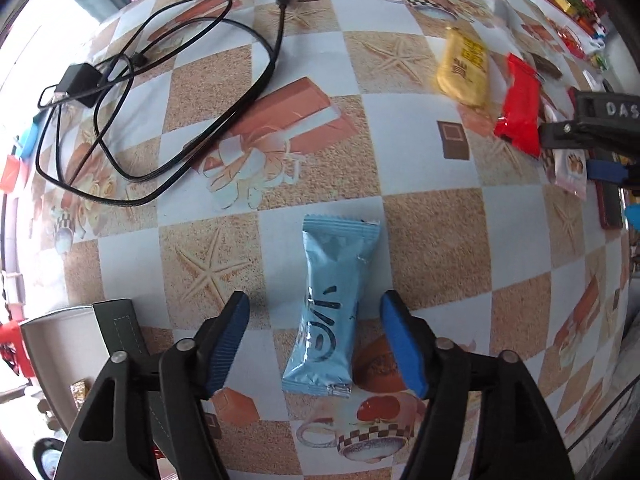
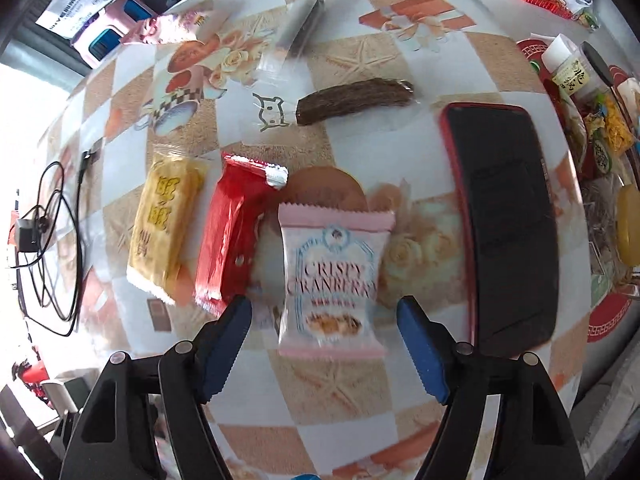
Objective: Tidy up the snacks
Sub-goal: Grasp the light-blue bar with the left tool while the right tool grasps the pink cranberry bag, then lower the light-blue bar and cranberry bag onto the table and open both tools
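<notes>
A light blue snack packet (image 1: 330, 312) lies flat on the patterned tablecloth, lengthwise between the fingers of my left gripper (image 1: 316, 304), which is open with gaps on both sides. In the right wrist view a pink and white cranberry packet (image 2: 332, 276) lies between the fingers of my right gripper (image 2: 324, 308), also open and not touching it. Left of it lie a red packet (image 2: 226, 236) and a yellow packet (image 2: 166, 224) side by side. The same yellow packet (image 1: 464, 68) and red packet (image 1: 518, 106) show at the far right of the left wrist view, beside the other gripper (image 1: 592, 128).
A black cable with a charger (image 1: 132, 92) sprawls at the left. A red-cased phone (image 2: 508, 220) lies right of the cranberry packet. A brown snack in clear wrap (image 2: 356, 102) and a silver wrapper (image 2: 300, 28) lie farther back. A plate of items (image 2: 592, 120) sits at the right edge.
</notes>
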Tool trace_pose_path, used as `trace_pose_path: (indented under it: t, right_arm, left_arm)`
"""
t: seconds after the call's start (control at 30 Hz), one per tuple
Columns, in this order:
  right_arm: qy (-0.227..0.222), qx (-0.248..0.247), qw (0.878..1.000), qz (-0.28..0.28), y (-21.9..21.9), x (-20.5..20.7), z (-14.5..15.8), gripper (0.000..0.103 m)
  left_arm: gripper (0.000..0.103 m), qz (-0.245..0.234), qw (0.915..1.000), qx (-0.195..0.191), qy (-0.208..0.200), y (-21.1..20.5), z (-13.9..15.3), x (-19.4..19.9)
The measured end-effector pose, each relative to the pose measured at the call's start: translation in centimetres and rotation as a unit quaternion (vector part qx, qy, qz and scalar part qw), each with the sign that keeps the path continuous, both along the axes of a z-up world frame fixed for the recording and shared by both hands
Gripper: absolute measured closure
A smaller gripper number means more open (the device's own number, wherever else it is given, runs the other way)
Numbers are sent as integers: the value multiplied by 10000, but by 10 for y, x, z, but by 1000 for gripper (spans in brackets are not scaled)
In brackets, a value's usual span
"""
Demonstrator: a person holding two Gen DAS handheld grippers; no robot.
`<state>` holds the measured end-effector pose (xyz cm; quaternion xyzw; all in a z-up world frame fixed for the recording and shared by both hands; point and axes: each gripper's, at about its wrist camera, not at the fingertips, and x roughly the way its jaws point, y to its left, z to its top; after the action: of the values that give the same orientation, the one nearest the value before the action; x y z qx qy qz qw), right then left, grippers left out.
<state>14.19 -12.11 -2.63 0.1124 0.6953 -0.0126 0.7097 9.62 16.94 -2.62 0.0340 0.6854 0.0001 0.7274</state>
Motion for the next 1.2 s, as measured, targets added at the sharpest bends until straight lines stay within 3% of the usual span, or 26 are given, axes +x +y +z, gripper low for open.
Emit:
trace_pose_path:
  t: [0.07,0.13,0.17,0.2,0.27,0.33,0.53,0.87,0.9,0.97,1.0,1.03,1.1,1.2]
  right_arm:
    - [-25,-95,9999,27,5,-1,0,33]
    - [-83,-203,9997,92,9,0,2,53]
    - [-111,-190,9997,114,11,0,5,57]
    - [-100,-130,9998,123,15,5,8,59]
    - [-81,-70,9997,201,15,16,10,60]
    - [-55,-10,9996,268,16,9,10,60]
    - [31,94,9981,614,32,-41,11,60]
    - [324,-6,9880,1511,58,-166,14,60]
    - [360,36,9871,1561,58,-175,14,60]
    - [466,237,9877,1472,54,-188,15,59]
    - [514,265,9891,1352,51,-191,15,56]
    - [535,263,9912,1182,45,-194,17,40]
    - [482,231,9955,782,31,-197,22,19]
    - [560,246,9963,609,19,-191,18,19]
  left_arm:
    - [29,70,9999,-89,-3,8,-1,-6]
    - [30,85,9999,-103,-6,10,-2,-6]
    - [35,65,9999,-129,-20,10,-1,-6]
    - [39,14,9999,-154,-42,8,0,-7]
    - [64,-194,9997,-137,-107,5,4,-12]
    - [77,-372,9992,-108,-94,-1,5,-18]
    - [78,-392,9991,-155,-1,-2,3,-51]
    - [76,-509,9978,-308,304,2,0,-152]
    - [72,-492,9976,-347,354,4,-1,-156]
    - [51,-449,9971,-416,459,10,-1,-162]
    - [46,-423,9973,-402,450,15,0,-164]
    - [40,-416,9976,-372,409,19,1,-161]
    - [35,-425,9979,-306,371,25,4,-160]
    - [30,-393,9976,-288,482,34,3,-159]
